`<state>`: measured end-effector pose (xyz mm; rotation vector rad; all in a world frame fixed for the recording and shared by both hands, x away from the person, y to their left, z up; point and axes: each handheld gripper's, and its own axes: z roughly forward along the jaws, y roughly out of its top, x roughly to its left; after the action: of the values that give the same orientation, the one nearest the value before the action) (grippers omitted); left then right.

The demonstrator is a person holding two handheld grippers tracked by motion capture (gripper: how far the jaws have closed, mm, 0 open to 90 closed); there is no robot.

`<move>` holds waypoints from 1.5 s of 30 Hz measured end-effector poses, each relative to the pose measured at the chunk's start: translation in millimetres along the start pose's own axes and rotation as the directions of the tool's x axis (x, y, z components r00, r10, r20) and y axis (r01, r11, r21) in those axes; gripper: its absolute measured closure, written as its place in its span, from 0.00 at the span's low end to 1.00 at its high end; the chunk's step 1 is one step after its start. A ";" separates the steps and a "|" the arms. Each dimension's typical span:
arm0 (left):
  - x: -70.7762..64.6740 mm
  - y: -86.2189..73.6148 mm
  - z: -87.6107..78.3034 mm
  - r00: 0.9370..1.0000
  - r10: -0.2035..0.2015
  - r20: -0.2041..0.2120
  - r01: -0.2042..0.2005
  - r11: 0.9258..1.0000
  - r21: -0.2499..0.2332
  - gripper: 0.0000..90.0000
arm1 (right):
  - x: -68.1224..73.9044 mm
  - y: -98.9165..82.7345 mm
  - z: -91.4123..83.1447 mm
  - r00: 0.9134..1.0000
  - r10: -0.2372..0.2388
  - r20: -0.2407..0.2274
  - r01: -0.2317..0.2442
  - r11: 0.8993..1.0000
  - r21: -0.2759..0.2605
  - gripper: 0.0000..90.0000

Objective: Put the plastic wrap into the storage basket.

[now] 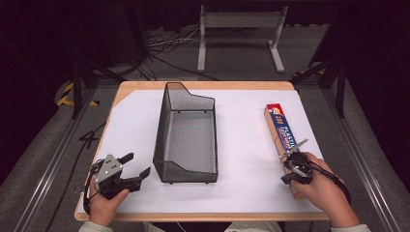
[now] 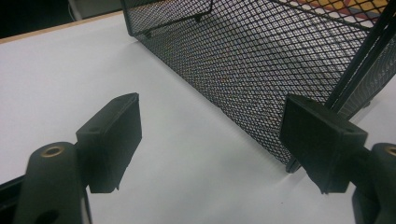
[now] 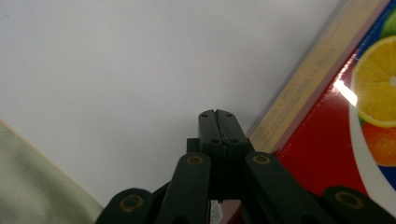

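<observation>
High view puts the plastic wrap box at the right of the frame, lying lengthwise on the white worktop, its near end touching or just beside the right tool. Right gripper view shows that tool with its jaws pressed together on nothing, the tips at the box's long edge. Pushed like this, the box could skid or pivot away rather than be gripped. Left of centre stands the black mesh basket, well apart from the box. At lower left the left tool rests with jaws spread wide, empty, just beside the basket's near corner, which a careless swing could knock.
</observation>
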<state>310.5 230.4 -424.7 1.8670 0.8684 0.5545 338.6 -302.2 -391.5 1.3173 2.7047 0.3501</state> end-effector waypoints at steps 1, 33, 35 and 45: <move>-0.1 0.1 0.1 1.000 0.001 0.001 -0.001 1.000 0.000 0.24 | -2.8 -1.9 -0.5 1.000 0.005 -0.005 -0.005 1.000 -0.004 1.00; -0.3 -0.3 1.5 1.000 -0.006 -0.004 0.006 1.000 0.004 0.24 | -10.1 -10.0 -46.5 0.989 0.023 -0.147 -0.093 0.864 -0.495 0.59; -0.5 -0.4 1.5 1.000 -0.005 -0.004 0.005 1.000 0.007 0.24 | -11.1 -10.3 -48.1 0.988 0.035 -0.151 -0.109 0.851 -0.514 0.59; -1.5 0.4 3.9 1.000 -0.007 -0.009 0.007 1.000 0.012 0.24 | -28.8 3.3 -53.4 0.981 0.169 -0.090 -0.189 0.784 -0.591 0.32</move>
<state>312.4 226.9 -426.0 1.8730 0.8857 0.5546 348.1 -331.4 -339.0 1.3542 2.1815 1.1445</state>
